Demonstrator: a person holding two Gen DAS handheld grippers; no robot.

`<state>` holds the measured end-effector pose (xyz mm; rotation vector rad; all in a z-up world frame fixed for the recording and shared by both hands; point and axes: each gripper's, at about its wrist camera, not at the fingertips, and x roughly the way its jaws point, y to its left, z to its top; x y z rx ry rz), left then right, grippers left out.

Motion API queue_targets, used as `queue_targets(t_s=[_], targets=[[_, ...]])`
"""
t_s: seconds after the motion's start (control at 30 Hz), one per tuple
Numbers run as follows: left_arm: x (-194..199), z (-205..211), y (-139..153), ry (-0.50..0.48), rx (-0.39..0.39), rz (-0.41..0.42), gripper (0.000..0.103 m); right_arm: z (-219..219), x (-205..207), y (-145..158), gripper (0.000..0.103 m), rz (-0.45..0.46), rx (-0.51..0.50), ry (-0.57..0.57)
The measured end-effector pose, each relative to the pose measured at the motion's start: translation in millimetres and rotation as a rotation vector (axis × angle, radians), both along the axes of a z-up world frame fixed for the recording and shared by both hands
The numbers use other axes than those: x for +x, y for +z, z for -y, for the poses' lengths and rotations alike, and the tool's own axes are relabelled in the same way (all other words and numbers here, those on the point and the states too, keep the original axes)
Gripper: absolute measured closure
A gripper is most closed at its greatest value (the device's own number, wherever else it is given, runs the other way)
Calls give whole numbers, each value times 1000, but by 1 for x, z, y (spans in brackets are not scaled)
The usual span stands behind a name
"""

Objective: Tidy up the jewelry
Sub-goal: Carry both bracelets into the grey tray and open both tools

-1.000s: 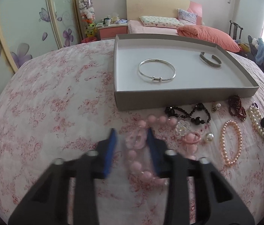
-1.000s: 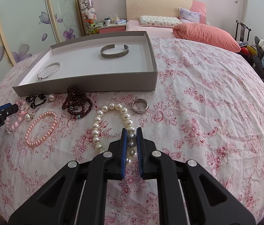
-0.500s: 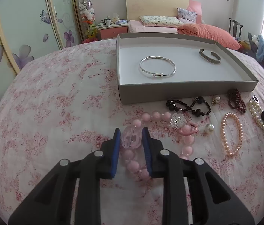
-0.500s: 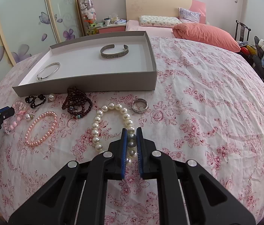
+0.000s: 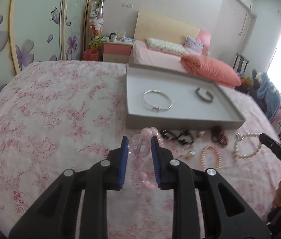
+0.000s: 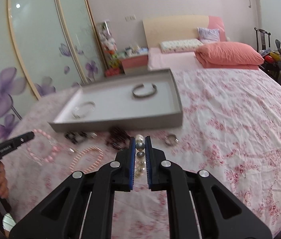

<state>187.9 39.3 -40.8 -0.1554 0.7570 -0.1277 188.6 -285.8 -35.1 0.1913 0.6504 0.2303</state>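
Observation:
My left gripper (image 5: 139,142) is shut on the clear crystal bead of a pink bead bracelet (image 5: 140,149) and holds it off the bed, its pink beads hanging below. My right gripper (image 6: 140,141) is shut on a white pearl bracelet (image 6: 140,159), also lifted; it shows in the left wrist view (image 5: 246,146). The grey tray (image 5: 180,121) holds a thin silver bangle (image 5: 156,100) and a silver cuff (image 5: 204,94). On the bedspread in front of the tray lie a black bead bracelet (image 5: 177,135), a dark red bracelet (image 5: 218,136) and a small pink pearl bracelet (image 5: 210,156).
A silver ring (image 6: 171,139) lies on the floral bedspread right of my right gripper. Loose pearl earrings (image 5: 191,154) lie among the bracelets. Pillows (image 6: 230,54) and a headboard are at the far end. A wardrobe stands to the left.
Both grippers have lifted and tilted up with their bracelets. The pink bead bracelet and the pearl bracelet have come off the bedspread. The tray now looks farther and lower in both views.

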Motion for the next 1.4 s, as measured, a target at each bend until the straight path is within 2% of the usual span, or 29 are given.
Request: queue_targets(t_s=[0.17, 0.5, 0.97, 1.4], targets=[[-10, 6, 10, -11, -35, 30, 80, -8, -6, 9, 93, 38, 31, 16], [-21, 17, 17, -11, -21, 74, 80, -23, -18, 20, 93, 98, 20, 39], [-40, 37, 42, 48, 107, 218, 80, -43, -34, 43, 93, 245, -52, 23], [-30, 60, 59, 41, 166, 279, 80, -48, -24, 64, 93, 350, -95, -1]])
